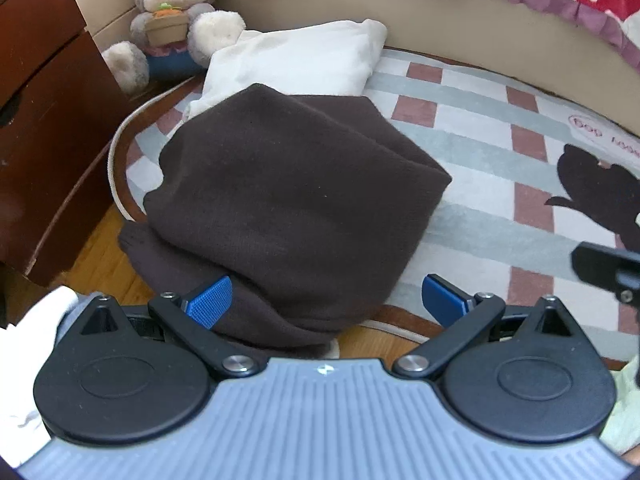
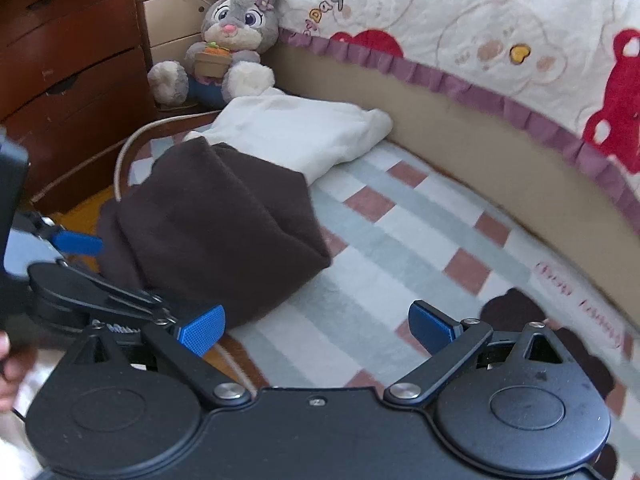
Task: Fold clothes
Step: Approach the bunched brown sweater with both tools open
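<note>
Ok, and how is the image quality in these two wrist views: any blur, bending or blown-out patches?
Left wrist view: sharp on the dark brown garment; fisheye bows the bed edge; the white cloth is bright, nearly washed out. Right wrist view: softer, the checked mat and its lettering smeared toward the right, the left gripper blurred at the frame edge.

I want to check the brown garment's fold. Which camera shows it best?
The left wrist view: the brown garment fills the centre, near-square, lower layer showing at its near edge. The right wrist view shows it smaller, off to the left, partly behind the left gripper.
</note>
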### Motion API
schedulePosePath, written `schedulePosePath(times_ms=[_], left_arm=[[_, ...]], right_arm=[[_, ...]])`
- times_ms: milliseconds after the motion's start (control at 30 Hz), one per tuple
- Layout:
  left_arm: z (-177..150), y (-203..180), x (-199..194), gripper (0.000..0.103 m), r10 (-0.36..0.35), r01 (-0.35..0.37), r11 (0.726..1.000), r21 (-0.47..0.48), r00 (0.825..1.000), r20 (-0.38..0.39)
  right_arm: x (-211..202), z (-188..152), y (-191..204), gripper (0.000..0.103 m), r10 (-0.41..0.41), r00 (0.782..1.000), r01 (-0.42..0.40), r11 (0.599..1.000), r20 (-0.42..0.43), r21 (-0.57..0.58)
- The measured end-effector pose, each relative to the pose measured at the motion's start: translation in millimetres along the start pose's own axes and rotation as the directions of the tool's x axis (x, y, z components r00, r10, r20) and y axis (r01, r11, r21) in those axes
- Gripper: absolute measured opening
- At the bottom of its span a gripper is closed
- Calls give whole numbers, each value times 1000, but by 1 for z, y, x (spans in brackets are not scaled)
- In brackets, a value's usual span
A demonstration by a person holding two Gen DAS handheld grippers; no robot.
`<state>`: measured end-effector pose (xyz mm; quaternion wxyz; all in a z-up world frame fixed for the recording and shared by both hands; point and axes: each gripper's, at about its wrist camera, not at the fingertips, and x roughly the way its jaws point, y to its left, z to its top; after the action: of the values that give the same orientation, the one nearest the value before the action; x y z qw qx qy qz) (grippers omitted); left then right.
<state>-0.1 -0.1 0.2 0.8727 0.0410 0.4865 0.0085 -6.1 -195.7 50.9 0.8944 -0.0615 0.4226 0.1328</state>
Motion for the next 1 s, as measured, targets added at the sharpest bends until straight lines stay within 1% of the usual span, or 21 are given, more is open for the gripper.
schedulePosePath(times_ms=[100, 167, 233, 300, 467, 567, 633, 767, 867, 900, 1000], left_arm=[[0, -1, -1, 103, -3, 3, 1000, 0, 1000, 4], [0, -1, -2, 102, -5, 5, 1000, -1, 1000, 7], [0, -2, -3, 102, -7, 7, 1000, -1, 1000, 10], [0, -2, -4, 102, -9, 9, 1000, -1, 1000, 13], [0, -3, -6, 102, -14, 14, 1000, -1, 1000, 20], [0, -4, -8, 102, -17, 17, 1000, -2, 1000, 24], [1, -5, -9, 102, -19, 19, 1000, -2, 999, 27], [-1, -4, -9, 102, -18, 18, 1000, -5, 999, 33], [-1, -3, -9, 102, -27, 27, 1000, -12, 999, 34], [-1, -2, -8, 102, -26, 26, 1000, -11, 999, 33], [0, -3, -5, 102, -11, 10, 1000, 1, 999, 31]], right_arm=[[2, 0, -3, 100, 41, 999, -39, 997, -36, 63], [3, 1, -14, 100, 76, 996, -69, 990, -51, 120], [-3, -2, -7, 100, 69, 996, -62, 990, -53, 131], [-4, -4, -20, 100, 79, 996, -71, 985, -49, 154], [6, -1, -46, 100, 81, 995, -69, 983, -65, 168], [-4, -2, -42, 100, 32, 998, -25, 989, -49, 147], [-7, -7, -27, 100, 3, 999, 4, 990, -46, 143], [-3, -19, -16, 100, -33, 999, 35, 993, -18, 112], [2, -13, -17, 100, -51, 999, 53, 993, -20, 102], [5, -19, -13, 100, -76, 997, 77, 994, -16, 82], [5, -21, -10, 100, -68, 998, 67, 994, 0, 83]])
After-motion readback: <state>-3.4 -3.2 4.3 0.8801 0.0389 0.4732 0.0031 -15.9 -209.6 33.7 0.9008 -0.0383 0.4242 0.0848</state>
